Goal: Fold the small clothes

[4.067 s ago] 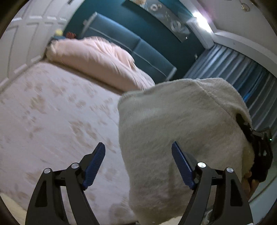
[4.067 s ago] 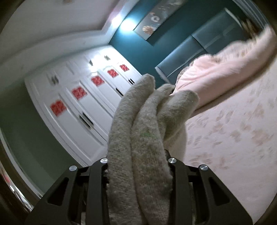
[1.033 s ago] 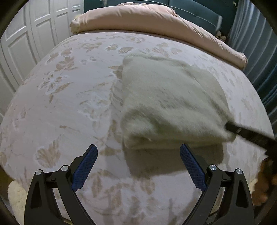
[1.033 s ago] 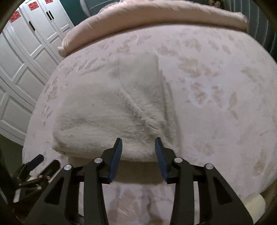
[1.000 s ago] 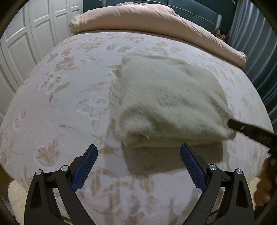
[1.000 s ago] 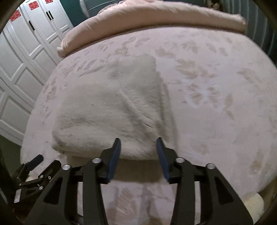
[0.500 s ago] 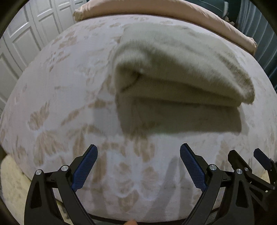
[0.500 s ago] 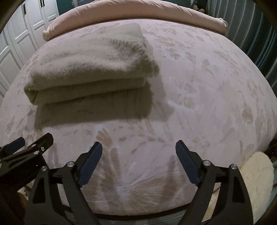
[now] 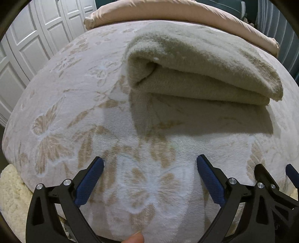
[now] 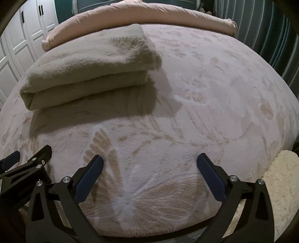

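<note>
A beige fleecy garment [image 9: 201,61] lies folded in a thick flat stack on the bed; it also shows in the right wrist view [image 10: 89,63]. My left gripper [image 9: 149,177] is open and empty, near the bed's front edge, well short of the garment. My right gripper [image 10: 149,177] is open and empty, also near the front edge, to the right of the garment. Each gripper shows at the edge of the other's view: the right one [image 9: 274,185] and the left one [image 10: 26,160].
The bed has a pale cover with tan butterfly prints [image 9: 61,104]. A pink duvet roll [image 10: 149,15] lies along the far side. White wardrobe doors [image 9: 37,33] stand at left, curtains [image 10: 276,31] at right. A cream fluffy rug [image 10: 280,179] lies below the bed.
The right gripper let go of the folded garment and opened wide. Both grippers drew back toward the bed's front edge; the garment stays on the bed.
</note>
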